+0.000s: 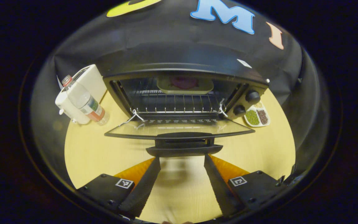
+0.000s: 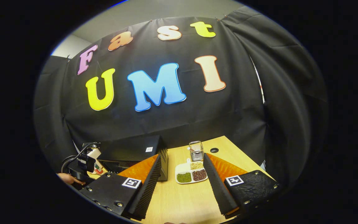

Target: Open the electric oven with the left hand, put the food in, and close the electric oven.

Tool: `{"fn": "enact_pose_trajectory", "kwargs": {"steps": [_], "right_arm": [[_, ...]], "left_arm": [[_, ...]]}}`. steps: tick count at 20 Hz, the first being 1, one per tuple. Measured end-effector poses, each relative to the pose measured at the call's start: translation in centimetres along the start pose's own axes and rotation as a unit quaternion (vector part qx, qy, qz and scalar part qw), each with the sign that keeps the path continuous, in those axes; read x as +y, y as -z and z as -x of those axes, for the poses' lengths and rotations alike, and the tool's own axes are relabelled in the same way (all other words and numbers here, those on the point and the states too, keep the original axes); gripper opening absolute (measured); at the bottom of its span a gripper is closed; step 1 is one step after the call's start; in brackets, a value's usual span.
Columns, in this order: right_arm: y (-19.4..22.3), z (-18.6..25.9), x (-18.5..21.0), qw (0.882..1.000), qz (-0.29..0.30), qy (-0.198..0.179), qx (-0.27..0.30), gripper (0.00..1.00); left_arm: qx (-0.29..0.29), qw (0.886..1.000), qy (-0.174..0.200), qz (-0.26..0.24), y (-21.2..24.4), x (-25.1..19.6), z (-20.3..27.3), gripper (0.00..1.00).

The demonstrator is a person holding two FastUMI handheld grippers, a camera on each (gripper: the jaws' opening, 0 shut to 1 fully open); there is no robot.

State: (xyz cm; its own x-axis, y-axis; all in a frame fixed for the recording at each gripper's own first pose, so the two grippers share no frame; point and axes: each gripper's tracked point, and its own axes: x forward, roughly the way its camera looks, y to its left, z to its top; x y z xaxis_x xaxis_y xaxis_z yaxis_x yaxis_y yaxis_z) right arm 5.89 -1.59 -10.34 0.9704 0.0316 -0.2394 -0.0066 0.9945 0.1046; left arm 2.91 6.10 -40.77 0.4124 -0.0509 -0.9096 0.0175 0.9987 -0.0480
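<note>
The black electric oven [image 1: 185, 67] stands on the wooden table [image 1: 85, 149] with its glass door [image 1: 179, 128] folded down flat. On the wire rack [image 1: 176, 105] inside, near the back, rests a pale tray [image 1: 185, 86] with purple food on it. My left gripper [image 1: 182, 160] is open, its fingers spread just in front of the door's handle [image 1: 183, 147], not touching it. My right gripper [image 2: 181, 158] hangs open and holds nothing, to the right of the oven [image 2: 135, 149] and above the table. The other gripper [image 2: 85, 163], with a hand on it, shows at the left of the right gripper view.
A clear water bottle [image 1: 84, 101] leans on a white appliance [image 1: 82, 90] left of the oven. A white divided dish [image 1: 257, 117] of green and dark beans sits to its right. A small clear jar [image 2: 196, 151] stands behind that dish [image 2: 191, 175], near a hole in the table.
</note>
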Motion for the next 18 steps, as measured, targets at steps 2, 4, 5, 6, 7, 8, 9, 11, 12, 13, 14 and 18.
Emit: {"fn": "enact_pose_trajectory", "kwargs": {"steps": [2, 4, 5, 6, 7, 8, 9, 11, 12, 13, 14, 18], "right_arm": [[-0.2, 0.4, -0.2, 1.000, 0.006, -0.001, -0.005, 0.84], [-0.3, 0.8, -0.4, 1.000, 0.010, -0.003, -0.007, 0.84], [-0.4, 0.9, -0.3, 1.000, 0.011, -0.004, -0.007, 0.84], [-0.4, 0.9, -0.2, 1.000, 0.011, -0.004, -0.007, 0.84], [-0.5, 0.9, -0.1, 1.000, 0.009, -0.005, -0.007, 0.84], [-0.5, 1.0, -0.1, 1.000, 0.007, -0.007, -0.006, 0.84], [-0.5, 1.2, -0.1, 1.000, 0.007, -0.008, -0.006, 0.84], [-0.7, 1.4, 0.1, 1.000, 0.012, -0.011, -0.010, 0.84], [-1.0, 1.6, 0.3, 1.000, 0.016, -0.014, -0.013, 0.83], [-1.4, 1.8, 0.5, 1.000, 0.021, -0.016, -0.018, 0.83], [-2.0, 2.0, 0.8, 0.999, 0.025, -0.018, -0.026, 0.84], [-4.7, 3.2, 2.3, 0.997, 0.038, -0.033, -0.053, 0.84]], "left_arm": [[-0.019, 1.000, -0.006, 0.003, -1.0, 0.1, 0.6, 0.96], [-0.035, 0.999, -0.006, 0.008, -1.5, -0.1, 1.6, 0.96], [-0.045, 0.999, -0.007, 0.007, -1.7, -0.1, 2.1, 0.96], [-0.056, 0.998, -0.009, 0.006, -2.1, 0.0, 2.8, 0.96], [-0.067, 0.998, -0.013, 0.005, -2.6, 0.2, 3.5, 1.00], [-0.081, 0.997, -0.011, 0.008, -3.1, 0.2, 4.4, 0.96], [-0.094, 0.995, -0.008, 0.013, -3.5, 0.2, 5.1, 0.92], [-0.132, 0.991, -0.004, 0.022, -4.6, 0.6, 7.0, 0.92], [-0.154, 0.988, -0.004, 0.022, -5.3, 0.4, 8.3, 0.92], [-0.183, 0.983, -0.001, 0.022, -6.1, 0.1, 10.2, 0.96], [-0.215, 0.976, 0.005, 0.020, -6.9, -0.3, 12.2, 0.96], [-0.351, 0.936, 0.028, 0.011, -10.1, -2.8, 21.9, 0.96]]}}
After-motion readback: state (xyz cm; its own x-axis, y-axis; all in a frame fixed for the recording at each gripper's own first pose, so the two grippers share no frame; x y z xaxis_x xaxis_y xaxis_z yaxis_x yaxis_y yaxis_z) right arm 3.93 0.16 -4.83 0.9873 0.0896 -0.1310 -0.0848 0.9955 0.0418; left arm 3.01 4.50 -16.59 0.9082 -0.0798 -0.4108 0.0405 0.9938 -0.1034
